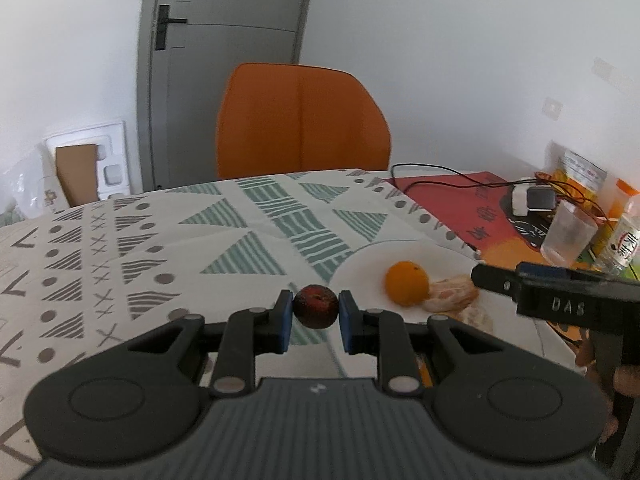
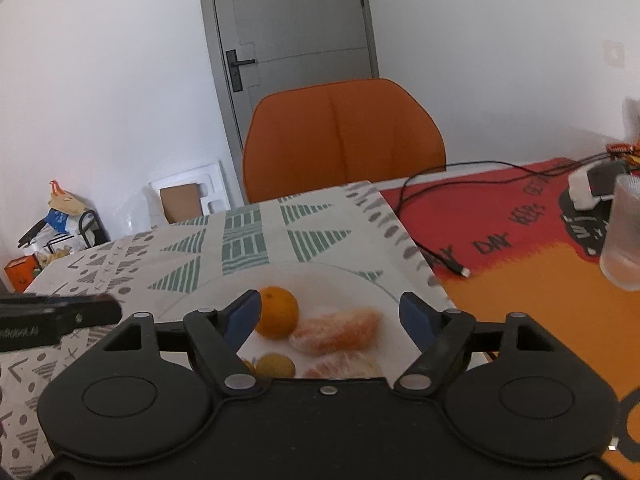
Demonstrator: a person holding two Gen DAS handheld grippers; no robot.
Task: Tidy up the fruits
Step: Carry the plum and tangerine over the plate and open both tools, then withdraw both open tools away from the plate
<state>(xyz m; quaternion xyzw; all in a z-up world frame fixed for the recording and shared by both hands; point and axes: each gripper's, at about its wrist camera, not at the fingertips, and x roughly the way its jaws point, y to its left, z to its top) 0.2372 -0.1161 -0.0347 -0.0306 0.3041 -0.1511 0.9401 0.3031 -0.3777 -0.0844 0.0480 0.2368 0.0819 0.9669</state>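
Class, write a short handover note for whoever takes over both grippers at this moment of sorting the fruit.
Left gripper: shut on the dark red fruit, held beside the plate.
Right gripper: open, empty, over the plate.
On the plate: orange, peeled segments, small yellow fruit.
Done: those are on the plate.
Left: probably put the dark red fruit there too.

Dark red fruit (image 1: 315, 306), orange tangerine (image 1: 407, 282), white plate (image 1: 368, 261), green-and-grey triangle-patterned tablecloth (image 1: 160, 248), orange chair (image 1: 302, 120)
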